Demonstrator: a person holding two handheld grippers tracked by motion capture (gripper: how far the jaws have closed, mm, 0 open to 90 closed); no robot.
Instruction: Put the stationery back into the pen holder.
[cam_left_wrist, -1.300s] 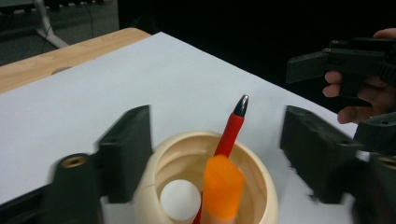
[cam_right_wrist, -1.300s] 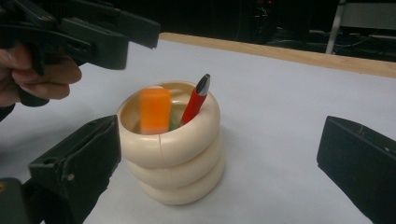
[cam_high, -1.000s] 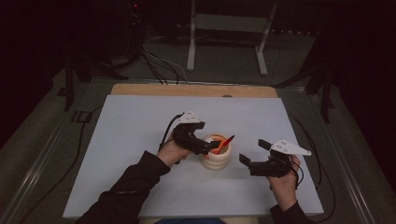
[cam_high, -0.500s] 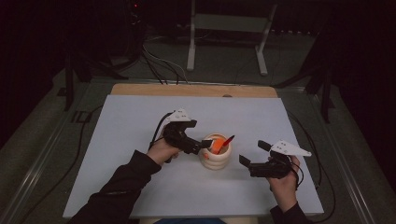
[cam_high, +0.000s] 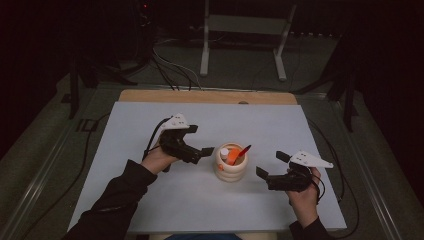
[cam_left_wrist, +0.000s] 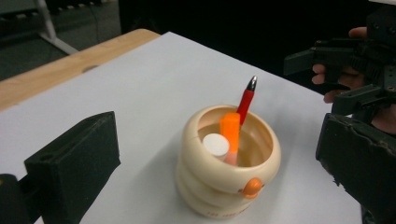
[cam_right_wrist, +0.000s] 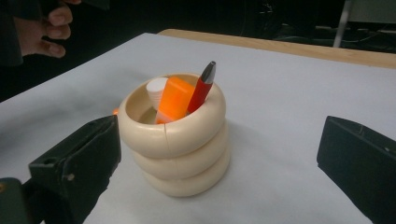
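Note:
A cream ringed cup (cam_high: 231, 169) stands on the white table (cam_high: 125, 125), between both grippers. It holds a red pen (cam_high: 243, 151), an orange marker (cam_high: 233, 157) and a white cylinder (cam_high: 224, 151). My left gripper (cam_high: 204, 153) is open just left of the cup, its jaws pointing at it. My right gripper (cam_high: 271, 164) is open just right of the cup. In the left gripper view the cup (cam_left_wrist: 224, 182) sits between and beyond the black fingers (cam_left_wrist: 74, 168), with the pen (cam_left_wrist: 246, 98) leaning away. In the right gripper view the cup (cam_right_wrist: 175, 140) stands ahead of the wide-apart fingers (cam_right_wrist: 79, 158).
A wooden strip (cam_high: 210, 96) runs along the table's far edge. Beyond it on the dark floor are a metal stand (cam_high: 240, 30) and cables (cam_high: 170, 70). Cables trail from each gripper over the table's sides.
My left gripper has drawn back to the left, away from the cup's rim. The right gripper and the cup have stayed put.

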